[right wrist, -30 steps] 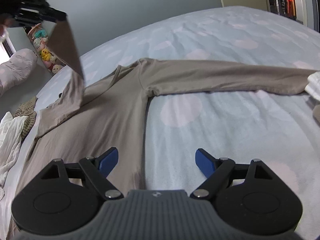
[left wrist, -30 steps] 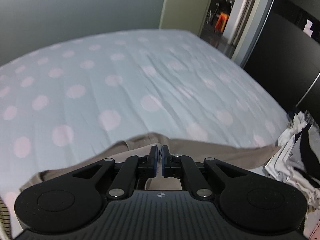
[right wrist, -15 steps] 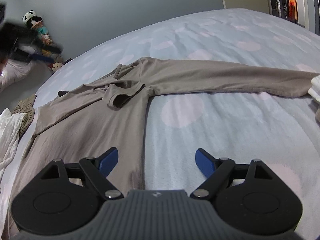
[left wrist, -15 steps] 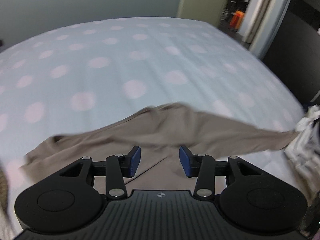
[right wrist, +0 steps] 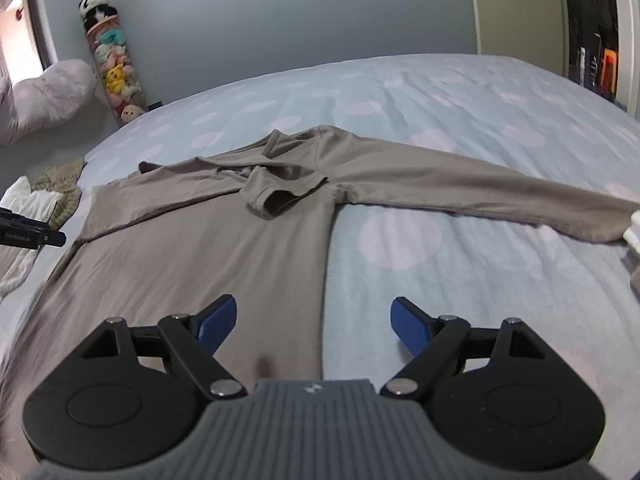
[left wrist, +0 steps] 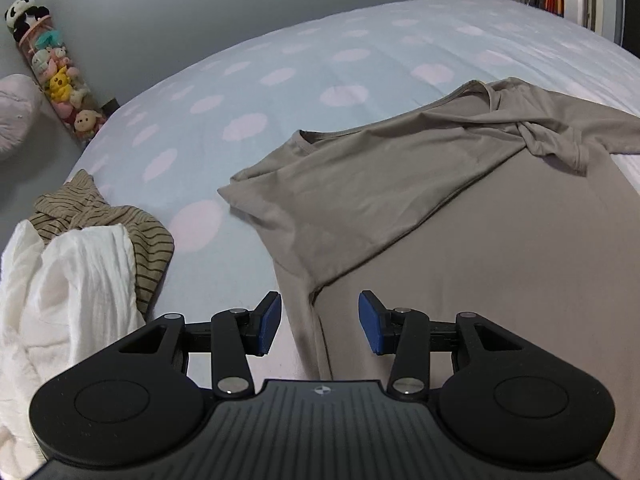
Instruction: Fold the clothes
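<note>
The taupe shirt (right wrist: 208, 256) lies spread on the bed (right wrist: 460, 92), body running toward the near edge, collar pointing to the far side. One sleeve (right wrist: 472, 188) stretches straight out toward the right edge, its cuff touching some white cloth (right wrist: 634, 230) there. The other sleeve (left wrist: 360, 184) is folded across the chest, its cuff (right wrist: 276, 200) bunched up near the collar.

Left gripper (left wrist: 319, 322) now: jaws released, blue pads (left wrist: 268, 322) parted moderately, nothing between them. It hovers over the shirt's side seam near the left edge of the bed, where the folded sleeve's lower edge meets the body. Whether the pads touch the fabric, I cannot tell.

Right gripper (right wrist: 314, 326): jaws spread wide, wider than the left, and holding nothing. It sits above the shirt's other side edge, one pad (right wrist: 218, 318) over the fabric, the other over bare sheet. In its view the left gripper's tip (right wrist: 32, 234) shows at the far left, by the pile.

Outward from there: a heap at the left edge of the bed, a white garment (left wrist: 68, 280) lying against a striped one (left wrist: 100, 216). Beyond the far left corner, a tall clear tube of plush toys (right wrist: 114, 76) stands against the grey wall (right wrist: 280, 32), a panda on top. A pale pink pillow (right wrist: 48, 100) sits beside it. A doorway (right wrist: 592, 28) opens at the right.
</note>
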Motion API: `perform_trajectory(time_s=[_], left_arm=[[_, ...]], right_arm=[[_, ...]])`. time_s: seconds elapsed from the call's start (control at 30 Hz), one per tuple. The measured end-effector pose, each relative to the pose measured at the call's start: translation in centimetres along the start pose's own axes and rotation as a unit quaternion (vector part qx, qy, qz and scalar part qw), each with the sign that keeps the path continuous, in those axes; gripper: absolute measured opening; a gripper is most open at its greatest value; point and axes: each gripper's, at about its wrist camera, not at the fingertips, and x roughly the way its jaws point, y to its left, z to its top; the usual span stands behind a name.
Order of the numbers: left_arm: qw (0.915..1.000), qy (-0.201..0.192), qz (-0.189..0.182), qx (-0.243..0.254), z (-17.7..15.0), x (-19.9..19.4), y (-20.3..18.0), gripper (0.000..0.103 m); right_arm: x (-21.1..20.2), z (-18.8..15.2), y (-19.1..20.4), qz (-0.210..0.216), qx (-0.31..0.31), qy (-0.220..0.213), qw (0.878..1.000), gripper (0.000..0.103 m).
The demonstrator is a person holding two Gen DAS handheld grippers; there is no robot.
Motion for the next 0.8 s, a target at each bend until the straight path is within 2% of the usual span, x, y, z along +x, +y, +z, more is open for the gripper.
perform_trajectory(time_s=[0.17,0.27,0.37,0.47,0.63,0.7,0.73,0.8], left_arm=[[0.9991,-0.027,0.013,0.03,-0.8,1.5,-0.3,0.041],[0.9979,-0.036,0.013,0.051,-0.9,2.4,-0.8,0.041],[0.9966,-0.047,0.013,0.067,-1.1,2.9,-1.5,0.041],[0.9954,-0.052,0.014,0.079,-1.1,3.6,-1.9,0.041],[0.9938,-0.056,0.029,0.092,-1.5,4.4,-2.1,0.04],[0.9909,-0.064,0.043,0.11,-1.4,4.4,-2.4,0.037],[0.9899,-0.066,0.043,0.118,-1.3,4.4,-2.5,0.029],[0.9903,-0.062,0.038,0.118,-1.3,4.6,-2.3,0.017]], right_arm=[[0.9,1.6,1.2,0.006,-0.014,0.022,1.0,0.084],[2.6,3.7,2.6,0.001,-0.031,0.015,0.999,0.084],[5.5,5.6,3.0,0.009,-0.005,0.021,1.0,0.084],[8.9,6.7,2.9,0.009,0.018,0.047,0.999,0.083],[12.9,7.7,3.2,-0.007,0.021,0.071,0.997,0.079],[13.5,8.1,3.6,-0.011,0.017,0.071,0.997,0.069],[13.8,8.3,3.8,-0.012,0.015,0.071,0.997,0.065],[14.0,8.8,4.2,-0.019,0.01,0.07,0.997,0.045]])
